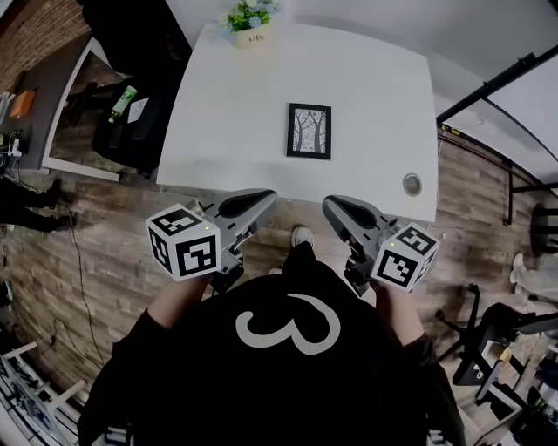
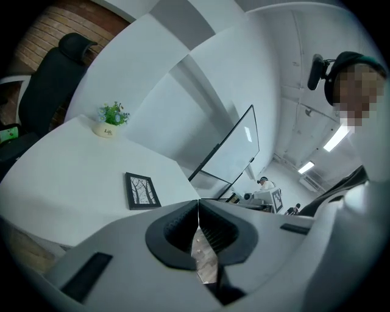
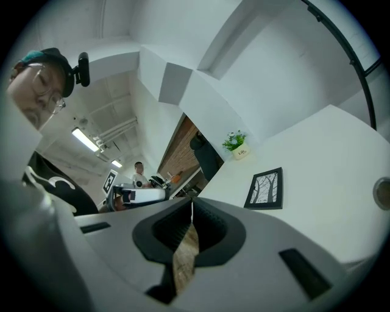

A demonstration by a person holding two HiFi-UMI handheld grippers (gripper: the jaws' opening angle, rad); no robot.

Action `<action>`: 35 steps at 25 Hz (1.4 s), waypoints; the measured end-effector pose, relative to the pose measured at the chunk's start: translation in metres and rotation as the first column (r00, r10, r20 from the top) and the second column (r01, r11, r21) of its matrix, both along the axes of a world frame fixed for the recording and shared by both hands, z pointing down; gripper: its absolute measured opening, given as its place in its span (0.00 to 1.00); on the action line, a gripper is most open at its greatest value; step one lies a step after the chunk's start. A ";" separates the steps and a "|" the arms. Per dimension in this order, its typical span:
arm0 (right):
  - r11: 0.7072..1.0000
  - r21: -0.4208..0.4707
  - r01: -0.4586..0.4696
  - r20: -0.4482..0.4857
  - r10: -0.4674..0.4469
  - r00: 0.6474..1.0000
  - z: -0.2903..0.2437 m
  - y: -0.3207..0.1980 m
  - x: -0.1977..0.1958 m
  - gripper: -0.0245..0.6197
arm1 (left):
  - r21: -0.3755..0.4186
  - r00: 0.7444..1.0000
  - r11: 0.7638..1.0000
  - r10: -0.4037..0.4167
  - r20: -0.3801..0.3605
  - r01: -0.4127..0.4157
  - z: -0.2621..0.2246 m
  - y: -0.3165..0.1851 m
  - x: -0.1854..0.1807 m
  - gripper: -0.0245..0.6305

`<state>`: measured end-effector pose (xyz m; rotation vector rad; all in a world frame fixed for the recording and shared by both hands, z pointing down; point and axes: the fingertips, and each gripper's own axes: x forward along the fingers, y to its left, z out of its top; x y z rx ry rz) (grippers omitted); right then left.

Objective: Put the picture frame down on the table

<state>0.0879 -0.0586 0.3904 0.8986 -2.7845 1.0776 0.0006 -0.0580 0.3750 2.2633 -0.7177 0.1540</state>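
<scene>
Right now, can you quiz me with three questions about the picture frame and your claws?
1. True or false: the picture frame lies flat on the white table.
2. What stands at the table's far edge? A) a potted plant B) a lamp C) a mug
3. Fill in: the left claw and right claw are both ____, holding nothing.

Key: 1 true; 2 A; 3 shut.

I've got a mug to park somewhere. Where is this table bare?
The table is mostly bare. Widest patch: the left half, between the picture frame and the left edge, nearer than the potted plant. A narrower strip lies right of the frame, beyond the round metal fitting at the near right corner. Nowhere is crowded.
</scene>
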 end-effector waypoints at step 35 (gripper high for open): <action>0.998 0.061 -0.002 -0.012 0.002 1.000 -0.018 0.113 -0.032 0.07 | 0.042 0.999 0.999 0.030 -0.029 -0.029 -0.012 0.108 -0.024 0.06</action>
